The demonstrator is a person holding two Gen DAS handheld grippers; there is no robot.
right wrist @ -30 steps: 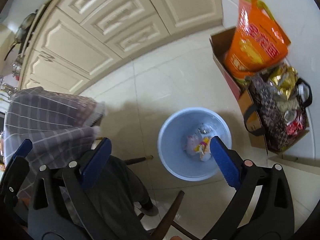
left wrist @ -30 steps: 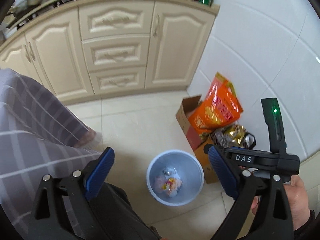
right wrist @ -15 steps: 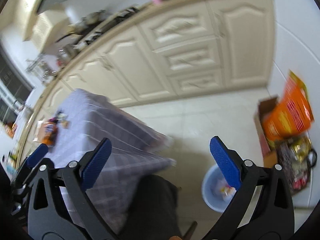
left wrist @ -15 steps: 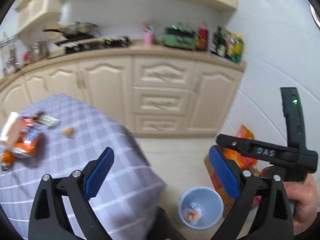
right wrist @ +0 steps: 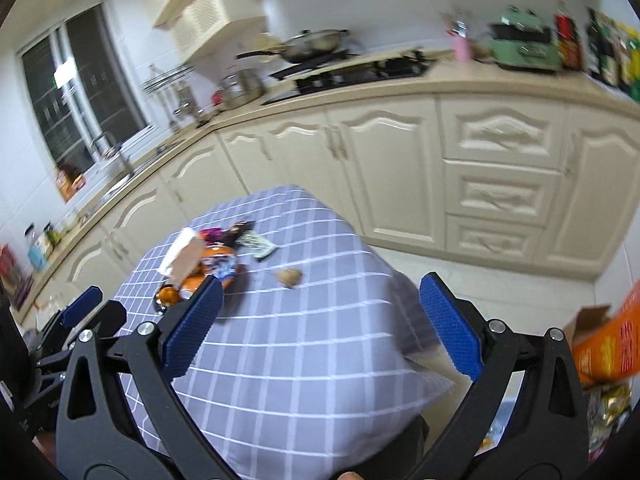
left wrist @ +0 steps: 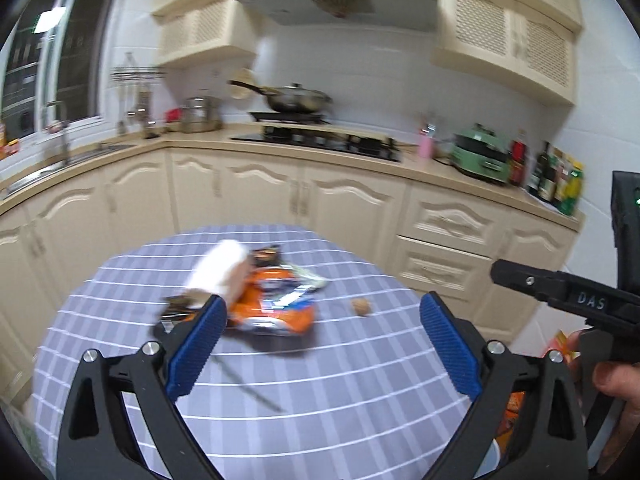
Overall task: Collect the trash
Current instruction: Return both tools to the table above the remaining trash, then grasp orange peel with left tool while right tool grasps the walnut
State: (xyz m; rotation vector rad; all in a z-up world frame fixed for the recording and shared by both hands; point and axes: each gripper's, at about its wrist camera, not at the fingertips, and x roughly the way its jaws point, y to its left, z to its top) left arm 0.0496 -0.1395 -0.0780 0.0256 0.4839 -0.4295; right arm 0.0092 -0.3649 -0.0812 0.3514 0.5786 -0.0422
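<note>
Grippers first: the left gripper (left wrist: pixel 320 344) has its blue fingers spread wide with nothing between them, and the right gripper (right wrist: pixel 320 336) is the same, gaping and empty, both hanging over the near side of the table (left wrist: pixel 360 392) with the purple checked cloth. Out past the fingers the trash sits in a heap on the far left part of the table: an orange snack bag (left wrist: pixel 276 312), a crumpled white tissue (left wrist: pixel 218 270) leaning on top of it, a dark wrapper (left wrist: pixel 266 255) behind, and a little brown nut-looking thing (left wrist: pixel 362 306) off by itself to the right. There's also a thin stick (left wrist: pixel 248 388) lying on the cloth nearer the grippers. So I'd say plenty is left, since all of that is still on the table and neither gripper has anything. As for containers, no bin shows clearly in these views. On the floor at the far right there's a cardboard box (right wrist: pixel 588 320) with an orange bag (right wrist: pixel 612 348) standing in it, but that looks like storage, not where the trash goes. Everything's a bit motion blurred, so small details are hard to call
</note>
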